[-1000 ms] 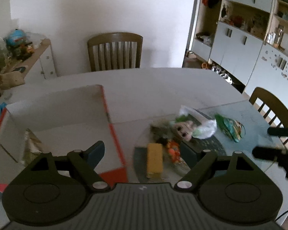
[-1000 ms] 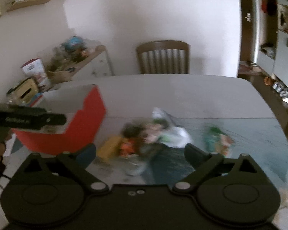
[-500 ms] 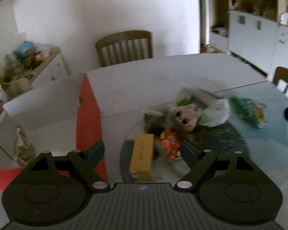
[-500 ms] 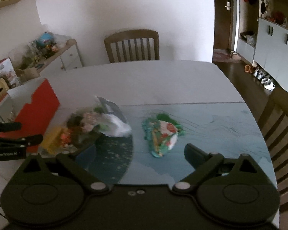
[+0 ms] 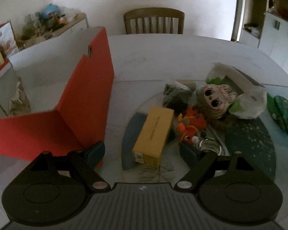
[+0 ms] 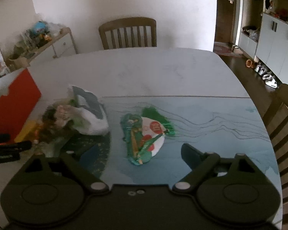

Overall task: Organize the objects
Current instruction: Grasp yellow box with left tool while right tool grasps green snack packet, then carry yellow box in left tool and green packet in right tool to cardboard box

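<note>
A pile lies on a round glass turntable (image 5: 259,140): a yellow box (image 5: 153,134), an orange toy (image 5: 192,124), a big-eyed doll (image 5: 215,99), a dark bundle (image 5: 174,95) and a white plastic bag (image 5: 245,99). A green snack packet (image 6: 144,134) lies apart to the right, also in the left wrist view (image 5: 282,113). My left gripper (image 5: 142,153) is open, just in front of the yellow box. My right gripper (image 6: 138,153) is open, just short of the green packet. The left gripper's fingers (image 6: 11,146) show at the right wrist view's left edge.
A red-and-white open box (image 5: 86,95) stands left of the pile, also seen in the right wrist view (image 6: 13,99). A wooden chair (image 5: 153,21) stands behind the table, another (image 6: 284,115) at its right. A cluttered sideboard (image 5: 53,25) is at back left.
My left gripper has swung right and closer to the yellow box. My right gripper has moved right from the pile to face the green packet. Both stayed open.
</note>
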{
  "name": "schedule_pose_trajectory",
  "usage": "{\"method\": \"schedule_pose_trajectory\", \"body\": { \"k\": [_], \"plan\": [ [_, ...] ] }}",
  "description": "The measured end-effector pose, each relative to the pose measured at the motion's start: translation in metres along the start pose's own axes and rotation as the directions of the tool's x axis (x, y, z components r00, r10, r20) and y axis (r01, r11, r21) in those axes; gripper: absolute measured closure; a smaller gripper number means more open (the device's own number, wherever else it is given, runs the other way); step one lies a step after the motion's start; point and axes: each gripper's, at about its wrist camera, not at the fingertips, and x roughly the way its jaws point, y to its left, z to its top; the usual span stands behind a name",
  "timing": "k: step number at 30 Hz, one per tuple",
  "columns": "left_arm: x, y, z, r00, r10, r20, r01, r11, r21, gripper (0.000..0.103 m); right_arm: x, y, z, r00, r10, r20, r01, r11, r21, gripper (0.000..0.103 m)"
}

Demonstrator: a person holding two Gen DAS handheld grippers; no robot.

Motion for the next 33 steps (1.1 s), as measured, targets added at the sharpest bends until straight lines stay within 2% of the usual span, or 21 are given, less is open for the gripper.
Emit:
{"method": "schedule_pose_trajectory", "body": {
  "k": [5,7,9,15,19,20,23,28,33],
  "plan": [
    [0.004,0.001,-0.002,1.000,-0.007,-0.005,0.007,0.999,-0.033,0.019,0.023,-0.004,0.003,1.000,-0.018,-0.023,0.018,1.000,-0.013,0.017],
    [0.003,0.002,-0.002,1.000,-0.020,0.000,0.020,0.999,-0.042,0.023,0.033,-0.003,0.003,0.999,-0.025,-0.035,0.025,1.000,-0.020,0.019],
    [0.005,0.001,-0.002,1.000,-0.025,-0.007,0.025,0.999,-0.039,0.042,0.041,-0.005,0.003,0.998,-0.026,-0.051,0.026,1.000,-0.014,0.022],
    [0.006,0.003,-0.002,0.998,-0.056,-0.026,0.054,0.996,-0.076,0.064,0.054,-0.006,0.002,0.997,-0.009,-0.070,0.008,1.000,-0.015,0.029],
    [0.004,0.002,-0.002,0.998,-0.062,-0.024,0.061,0.996,-0.070,0.068,0.055,-0.006,0.001,0.998,-0.004,-0.069,0.002,1.000,-0.026,0.037],
    [0.003,0.002,-0.002,0.998,-0.065,-0.023,0.063,0.996,-0.069,0.069,0.055,-0.006,0.001,0.998,0.001,-0.071,-0.003,1.000,-0.027,0.043],
    [0.002,0.003,-0.001,0.998,-0.061,-0.025,0.059,0.996,-0.071,0.070,0.053,-0.004,0.000,0.998,-0.004,-0.067,0.002,0.999,-0.036,0.050],
    [-0.002,0.002,0.000,0.998,-0.068,-0.013,0.068,0.997,-0.047,0.074,0.046,-0.002,-0.003,0.999,-0.021,-0.044,0.019,0.999,-0.045,0.056],
    [-0.013,0.002,0.001,0.996,-0.086,-0.002,0.085,0.996,-0.035,0.075,0.027,0.006,0.001,1.000,-0.020,-0.016,0.019,0.999,-0.045,0.057]
  ]
}}
